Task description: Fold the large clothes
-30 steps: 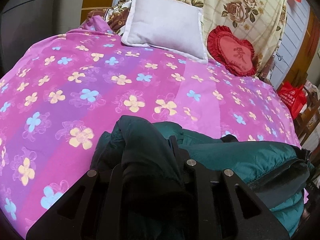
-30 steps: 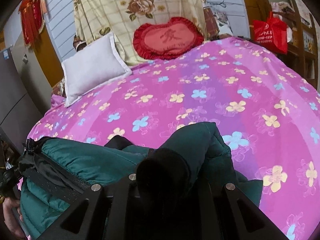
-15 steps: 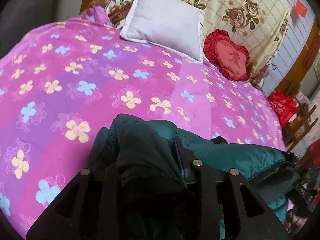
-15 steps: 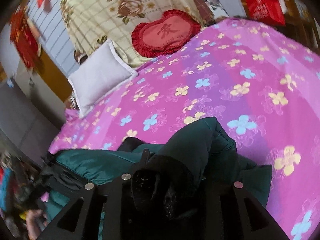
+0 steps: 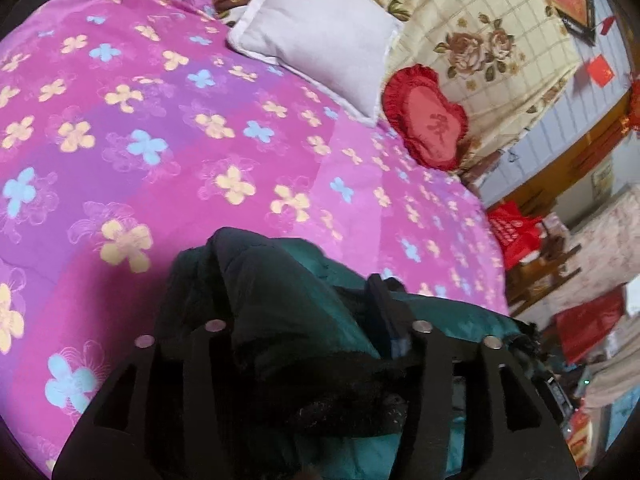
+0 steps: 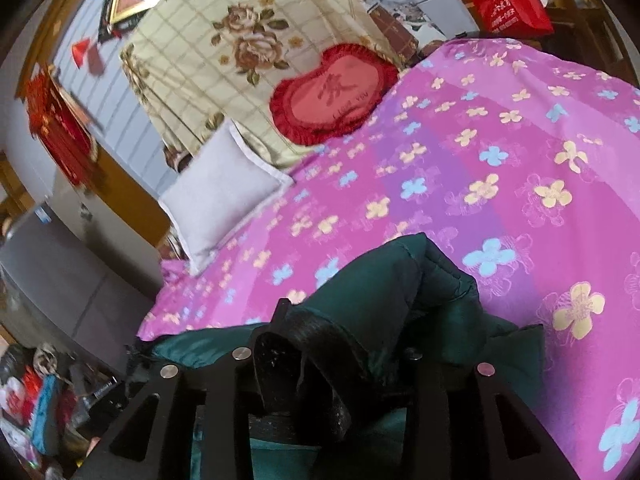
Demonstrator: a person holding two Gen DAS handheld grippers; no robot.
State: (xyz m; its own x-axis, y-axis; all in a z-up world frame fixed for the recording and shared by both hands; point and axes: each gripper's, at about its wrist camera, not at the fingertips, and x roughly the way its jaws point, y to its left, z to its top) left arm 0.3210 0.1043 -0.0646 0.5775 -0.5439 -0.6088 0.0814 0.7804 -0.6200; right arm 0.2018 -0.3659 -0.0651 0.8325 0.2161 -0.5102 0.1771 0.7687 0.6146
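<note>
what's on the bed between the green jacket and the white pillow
Nothing: between the jacket and the pillow lies only bare flowered cover. Both wrist views show it.

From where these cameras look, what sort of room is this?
Most likely a bedroom in a home. A bed with a pink flowered cover fills the view, a white pillow and a red heart-shaped cushion lie at its head, and a dark green padded jacket lies on the near edge.
</note>
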